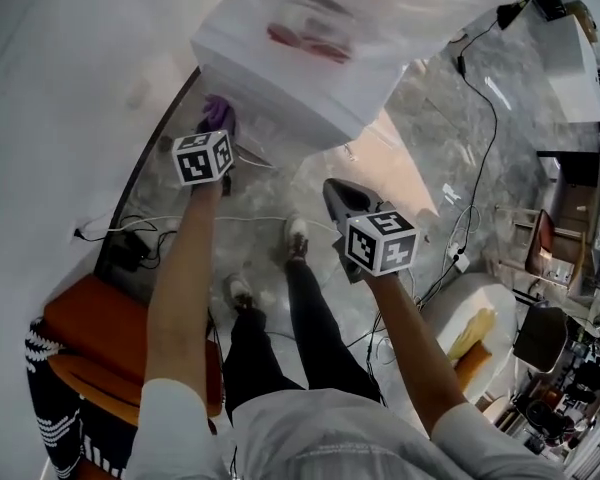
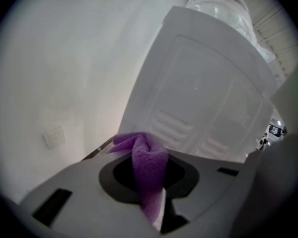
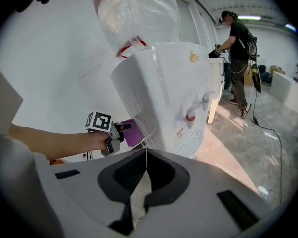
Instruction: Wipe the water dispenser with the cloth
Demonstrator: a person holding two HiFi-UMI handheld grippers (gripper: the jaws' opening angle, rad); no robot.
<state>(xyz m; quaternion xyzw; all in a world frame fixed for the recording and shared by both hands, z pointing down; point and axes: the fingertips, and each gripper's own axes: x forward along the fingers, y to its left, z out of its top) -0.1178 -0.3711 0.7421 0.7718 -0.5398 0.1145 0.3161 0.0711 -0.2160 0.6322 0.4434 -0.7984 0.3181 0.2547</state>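
Left gripper view: the purple cloth (image 2: pixel 148 162), clamped in the left gripper (image 2: pixel 150 202) at lower centre, is held just beside the side panel of the water dispenser (image 2: pixel 208 98), upper right.
Flat contact and overlapping downward strokes are advised; the right gripper (image 3: pixel 145 167), closed on nothing, is best held clear. Counted: one cloth, one dispenser, two grippers.
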